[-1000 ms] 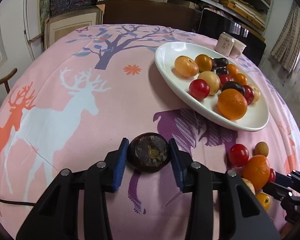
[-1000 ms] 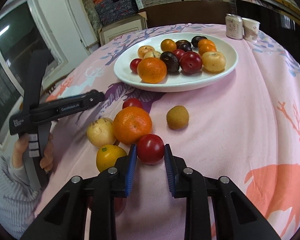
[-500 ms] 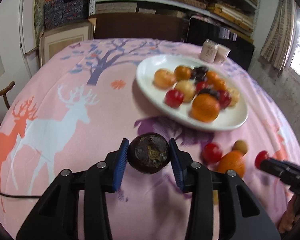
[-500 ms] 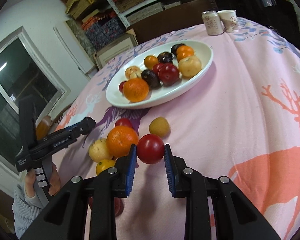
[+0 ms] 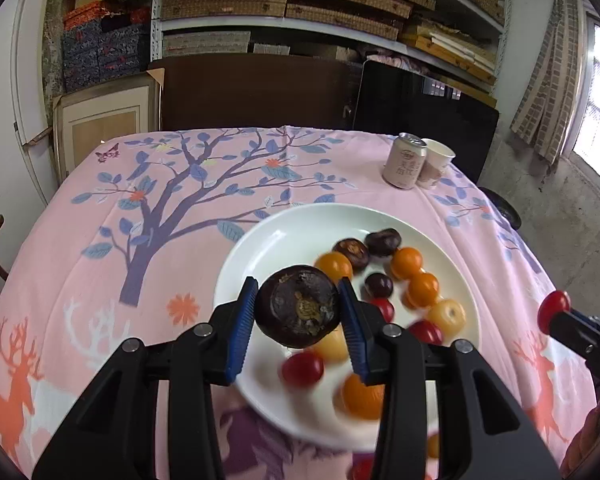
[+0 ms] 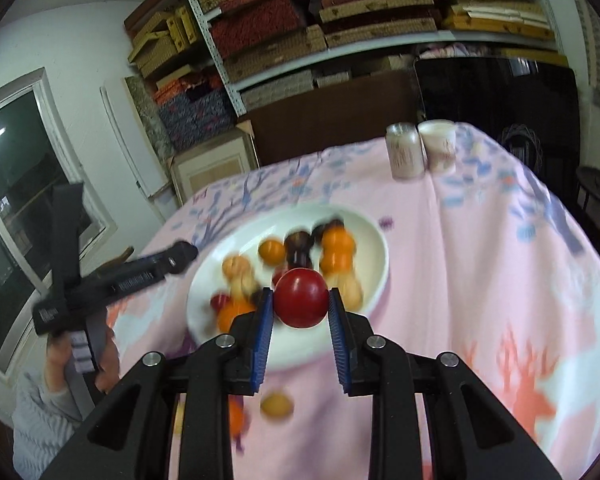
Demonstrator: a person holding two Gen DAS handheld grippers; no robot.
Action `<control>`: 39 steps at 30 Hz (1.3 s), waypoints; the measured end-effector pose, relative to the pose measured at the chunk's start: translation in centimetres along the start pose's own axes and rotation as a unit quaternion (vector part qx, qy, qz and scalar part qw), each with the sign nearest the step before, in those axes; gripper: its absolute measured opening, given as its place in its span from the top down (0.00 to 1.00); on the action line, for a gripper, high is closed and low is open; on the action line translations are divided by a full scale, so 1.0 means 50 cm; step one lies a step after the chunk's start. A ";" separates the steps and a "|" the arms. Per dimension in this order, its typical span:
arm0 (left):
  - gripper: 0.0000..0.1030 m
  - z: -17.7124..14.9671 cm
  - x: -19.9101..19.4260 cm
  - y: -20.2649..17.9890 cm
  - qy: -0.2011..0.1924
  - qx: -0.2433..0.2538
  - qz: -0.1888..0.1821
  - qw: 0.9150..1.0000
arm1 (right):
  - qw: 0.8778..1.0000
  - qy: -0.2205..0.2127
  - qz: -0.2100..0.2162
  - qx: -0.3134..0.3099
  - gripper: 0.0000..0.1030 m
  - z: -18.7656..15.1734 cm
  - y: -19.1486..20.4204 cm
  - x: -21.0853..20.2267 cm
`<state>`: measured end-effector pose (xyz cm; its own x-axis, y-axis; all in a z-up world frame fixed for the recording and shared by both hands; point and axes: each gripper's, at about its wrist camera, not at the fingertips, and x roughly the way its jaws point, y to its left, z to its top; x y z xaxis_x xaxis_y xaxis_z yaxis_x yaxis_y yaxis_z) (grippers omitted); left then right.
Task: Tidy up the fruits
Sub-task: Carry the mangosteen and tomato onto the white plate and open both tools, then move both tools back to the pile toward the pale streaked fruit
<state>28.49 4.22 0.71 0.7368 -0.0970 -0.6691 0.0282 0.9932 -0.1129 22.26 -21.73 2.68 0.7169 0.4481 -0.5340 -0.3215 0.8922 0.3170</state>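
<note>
My left gripper (image 5: 299, 312) is shut on a dark brown round fruit (image 5: 298, 306) and holds it above the near left part of the white oval plate (image 5: 260, 248). The plate holds several orange, red, yellow and dark fruits. My right gripper (image 6: 300, 304) is shut on a red round fruit (image 6: 301, 297) and holds it above the plate's near edge (image 6: 376, 240). The right gripper also shows at the right of the left wrist view (image 5: 556, 314). The left gripper shows at the left of the right wrist view (image 6: 172, 260).
A drink can (image 5: 405, 162) and a paper cup (image 5: 436, 162) stand at the table's far right. A few loose fruits (image 6: 276, 406) lie on the pink cloth near the plate. Shelves, boxes and a dark panel stand behind the table.
Both grippers have risen from the table with their fruits and moved forward over the plate. The loose fruits have dropped low in both views.
</note>
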 end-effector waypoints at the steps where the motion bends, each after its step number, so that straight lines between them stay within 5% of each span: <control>1: 0.61 0.014 0.022 0.002 0.006 -0.001 0.001 1.000 | 1.000 0.001 0.000 -0.002 0.73 0.019 0.002 0.018; 10: 0.60 0.064 0.169 0.000 0.045 0.005 0.001 0.999 | 0.998 0.043 -0.022 -0.039 0.73 0.051 0.031 0.199; 14: 0.36 0.058 0.169 0.011 0.038 -0.003 0.003 0.999 | 0.997 0.053 -0.031 -0.048 0.71 0.039 0.030 0.229; 16: 0.24 0.055 0.147 0.020 0.029 -0.012 0.002 1.000 | 0.998 0.050 -0.023 -0.035 0.58 0.041 0.019 0.216; 20: 0.20 0.036 0.063 0.043 0.002 -0.030 -0.005 1.000 | 1.000 -0.006 0.010 0.002 0.47 0.050 0.003 0.130; 25: 0.13 -0.064 -0.048 0.076 -0.023 -0.054 0.012 0.998 | 0.995 -0.092 -0.005 0.025 0.16 -0.010 -0.018 -0.005; 29: 0.13 -0.162 -0.103 0.093 -0.017 -0.064 0.025 0.997 | 0.993 -0.101 -0.046 0.043 0.13 -0.103 -0.046 -0.061; 32: 0.13 -0.231 -0.131 0.089 -0.005 -0.069 0.023 0.997 | 0.994 -0.084 -0.039 0.060 0.13 -0.138 -0.060 -0.078; 39: 0.11 -0.299 -0.158 0.027 0.009 -0.017 0.002 1.000 | 0.995 -0.062 -0.050 0.056 0.07 -0.172 -0.058 -0.072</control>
<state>12.62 5.35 -5.12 0.7243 -0.0944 -0.6830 0.0025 0.9909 -0.1343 15.30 -25.45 -3.05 0.8151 0.3412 -0.4683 -0.1786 0.9168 0.3572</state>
